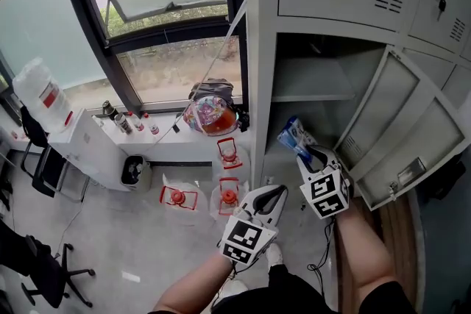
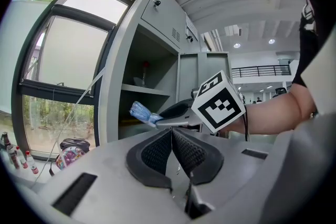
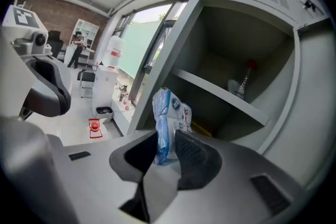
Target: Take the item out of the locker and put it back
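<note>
Looks about halfway done, at a guess. Got the packet pinched in the right gripper, hanging just outside the open locker, not resting on the shelf. Left to do: sliding it back inside and letting go. Left gripper pressed together on nothing. Small crinkly plastic thing, blue and white with some print, standing upright in the grip.

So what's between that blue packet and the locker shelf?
Nothing: in the right gripper view only open air separates the blue packet, clamped in the right gripper, from the locker shelf.
</note>
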